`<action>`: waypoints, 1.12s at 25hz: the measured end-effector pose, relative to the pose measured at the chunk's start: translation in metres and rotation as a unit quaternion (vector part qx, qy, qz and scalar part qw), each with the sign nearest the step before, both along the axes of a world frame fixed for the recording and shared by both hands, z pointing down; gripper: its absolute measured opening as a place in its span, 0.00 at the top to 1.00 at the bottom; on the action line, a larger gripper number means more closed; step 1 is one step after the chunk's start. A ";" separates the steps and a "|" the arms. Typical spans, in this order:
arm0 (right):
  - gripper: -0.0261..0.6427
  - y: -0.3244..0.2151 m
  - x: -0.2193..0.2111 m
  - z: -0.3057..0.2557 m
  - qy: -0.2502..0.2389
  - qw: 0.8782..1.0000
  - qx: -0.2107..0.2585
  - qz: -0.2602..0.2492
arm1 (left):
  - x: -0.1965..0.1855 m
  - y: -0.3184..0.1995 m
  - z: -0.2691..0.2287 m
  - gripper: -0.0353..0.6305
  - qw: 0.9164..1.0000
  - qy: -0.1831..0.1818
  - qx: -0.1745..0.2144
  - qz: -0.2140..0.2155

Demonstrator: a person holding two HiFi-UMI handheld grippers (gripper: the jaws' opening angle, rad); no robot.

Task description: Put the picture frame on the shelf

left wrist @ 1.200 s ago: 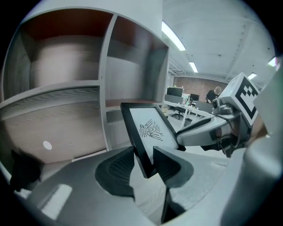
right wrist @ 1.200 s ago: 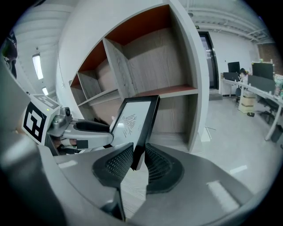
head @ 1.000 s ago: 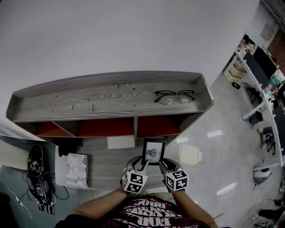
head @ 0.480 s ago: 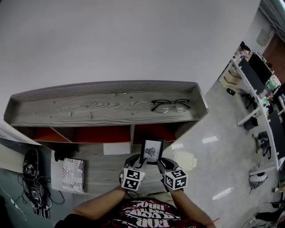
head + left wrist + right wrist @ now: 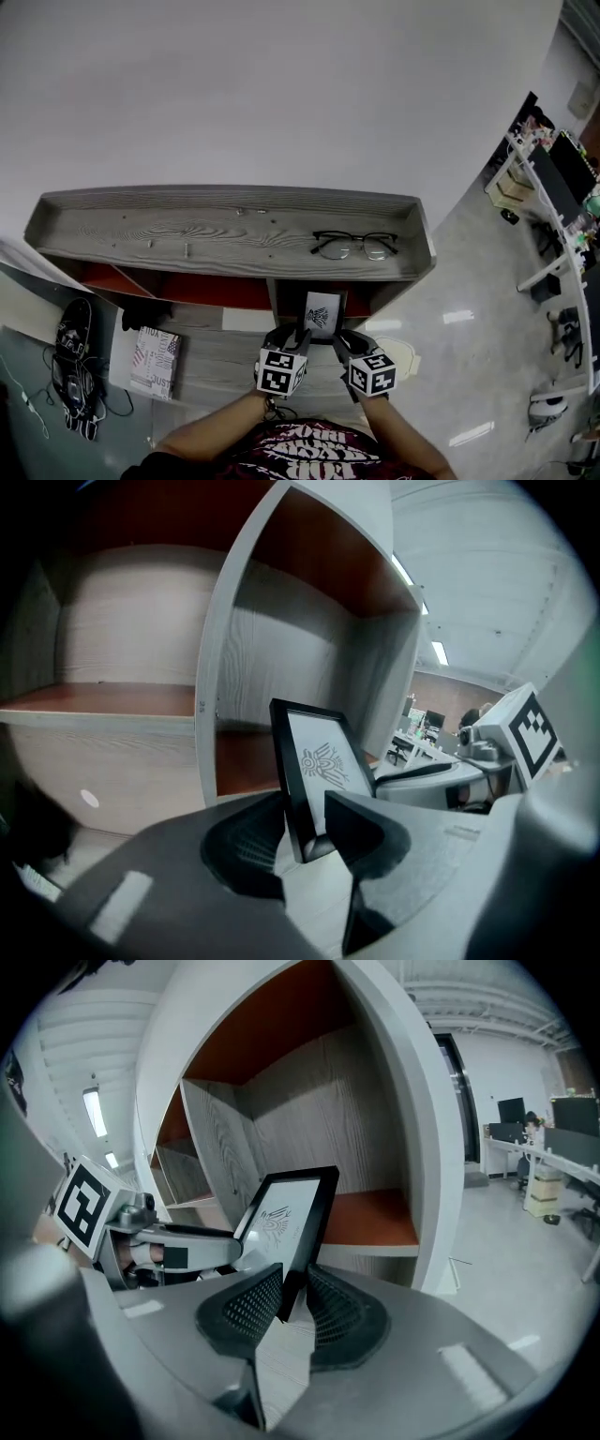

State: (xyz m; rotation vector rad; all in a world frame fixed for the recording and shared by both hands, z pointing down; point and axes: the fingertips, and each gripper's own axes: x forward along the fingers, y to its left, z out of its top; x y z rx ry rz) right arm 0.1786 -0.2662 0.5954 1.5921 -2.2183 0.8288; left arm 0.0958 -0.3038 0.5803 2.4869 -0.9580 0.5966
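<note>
- I am holding the black picture frame upright between both claws. It is just in front of the right-hand open compartment of the grey shelf, not yet inside it.
- My left claw is pinching the frame's lower left edge. My right claw is clamping its lower right edge, with the pads closed on the thin rim.
- Both grips are sitting low on the frame, so I am judging that it could pivot or slip if the claws push unevenly or pull apart.
- The upright divider is standing just left of the frame, and a sideways drift could knock a corner against it.
- Eyeglasses are lying on the shelf's top board, well apart from the frame.
- Letting go before the base is resting flat could tip the frame forward and out.
</note>
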 end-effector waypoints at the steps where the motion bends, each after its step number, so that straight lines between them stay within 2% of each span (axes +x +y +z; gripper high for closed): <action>1: 0.80 -0.004 0.002 0.000 -0.004 1.000 -0.001 -0.006 | 0.002 -0.003 -0.001 0.74 1.000 0.001 -0.001 -0.008; 7: 0.80 -0.023 0.013 -0.005 -0.017 0.999 -0.001 -0.033 | 0.011 -0.018 -0.005 0.74 0.999 0.002 -0.005 -0.050; 14: 0.80 -0.039 0.019 -0.014 -0.043 0.998 -0.001 -0.045 | 0.013 -0.028 -0.004 0.73 0.996 0.001 -0.029 -0.082; 20: 0.80 -0.044 0.020 -0.015 -0.068 0.997 -0.002 -0.034 | 0.015 -0.035 -0.013 0.73 0.996 0.006 -0.023 -0.083; 28: 0.78 -0.046 0.019 -0.019 -0.065 0.998 0.014 -0.024 | 0.016 -0.041 -0.017 0.73 0.998 0.002 -0.012 -0.068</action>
